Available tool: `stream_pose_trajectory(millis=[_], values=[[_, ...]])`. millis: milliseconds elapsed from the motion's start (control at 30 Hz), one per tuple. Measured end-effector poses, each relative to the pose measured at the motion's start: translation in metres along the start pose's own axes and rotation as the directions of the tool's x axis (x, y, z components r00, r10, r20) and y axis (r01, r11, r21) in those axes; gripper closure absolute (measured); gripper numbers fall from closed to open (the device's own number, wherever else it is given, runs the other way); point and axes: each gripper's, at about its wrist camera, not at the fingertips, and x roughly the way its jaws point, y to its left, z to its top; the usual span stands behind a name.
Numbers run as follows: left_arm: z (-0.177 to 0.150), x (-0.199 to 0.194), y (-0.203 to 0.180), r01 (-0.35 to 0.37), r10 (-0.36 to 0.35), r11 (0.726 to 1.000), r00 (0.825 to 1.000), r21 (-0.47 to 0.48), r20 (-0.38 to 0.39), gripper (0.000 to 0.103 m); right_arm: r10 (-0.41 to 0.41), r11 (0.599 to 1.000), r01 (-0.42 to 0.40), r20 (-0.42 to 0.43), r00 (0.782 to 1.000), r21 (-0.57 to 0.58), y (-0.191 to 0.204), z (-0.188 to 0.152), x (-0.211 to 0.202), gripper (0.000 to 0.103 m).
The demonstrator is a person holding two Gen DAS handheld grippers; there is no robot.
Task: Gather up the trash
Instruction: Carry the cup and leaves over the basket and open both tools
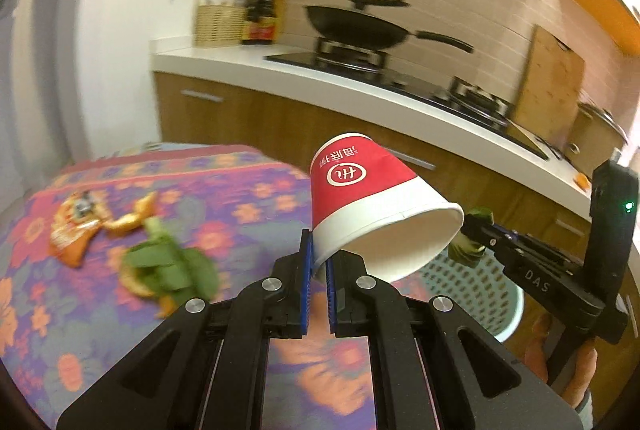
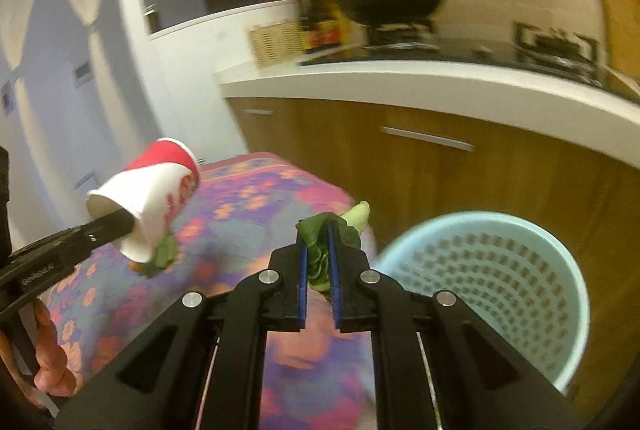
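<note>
My left gripper [image 1: 318, 254] is shut on the rim of a red and white paper cup [image 1: 372, 198], which hangs tilted above the floral tablecloth [image 1: 240, 190]. The same paper cup [image 2: 148, 194] shows at the left of the right wrist view. My right gripper [image 2: 318, 250] is shut on a green vegetable leaf [image 2: 320, 246], held above the table's edge. The right gripper [image 1: 468, 236] with its leaf [image 1: 464, 250] also appears at the right of the left wrist view. A pale blue perforated waste basket [image 2: 492, 282] stands just right of the table, open at the top.
On the cloth lie an orange snack wrapper [image 1: 70, 230], orange peel [image 1: 132, 218] and more green leaves [image 1: 172, 266]. Behind runs a white counter [image 1: 360, 86] with wooden cabinets, a black wok [image 1: 360, 26] on a stove, bottles and a wicker basket. A hand [image 2: 48, 350] holds the left gripper.
</note>
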Motion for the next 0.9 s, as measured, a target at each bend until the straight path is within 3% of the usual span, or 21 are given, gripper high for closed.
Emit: stream_pose_trajectory(millis=[100,267,367,733,900], values=[[0.005,0.015,-0.028,0.036,-0.035,0.999,0.999,0.04,-0.018,0.099,-0.027,0.997,0.028,-0.01,1.0,0.066,-0.035,-0.005,-0.004,0.096],[0.008,0.042,-0.069,0.078,-0.072,0.992,0.996,0.103,-0.056,0.099,0.027,0.981,-0.012,-0.078,0.997,0.193,-0.085,-0.015,0.005,0.096],[0.008,0.062,-0.088,0.105,-0.093,0.986,0.991,0.127,-0.095,0.099,-0.008,0.972,0.038,-0.127,0.992,0.231,-0.109,-0.026,0.013,0.096],[-0.004,0.11,-0.135,0.152,-0.121,0.974,0.976,0.167,-0.184,0.099,-0.006,0.944,0.066,-0.183,0.983,0.322,-0.157,-0.047,0.015,0.092],[-0.012,0.127,-0.147,0.168,-0.128,0.971,0.965,0.168,-0.227,0.099,-0.015,0.928,0.074,-0.16,0.987,0.366,-0.174,-0.053,0.001,0.077]])
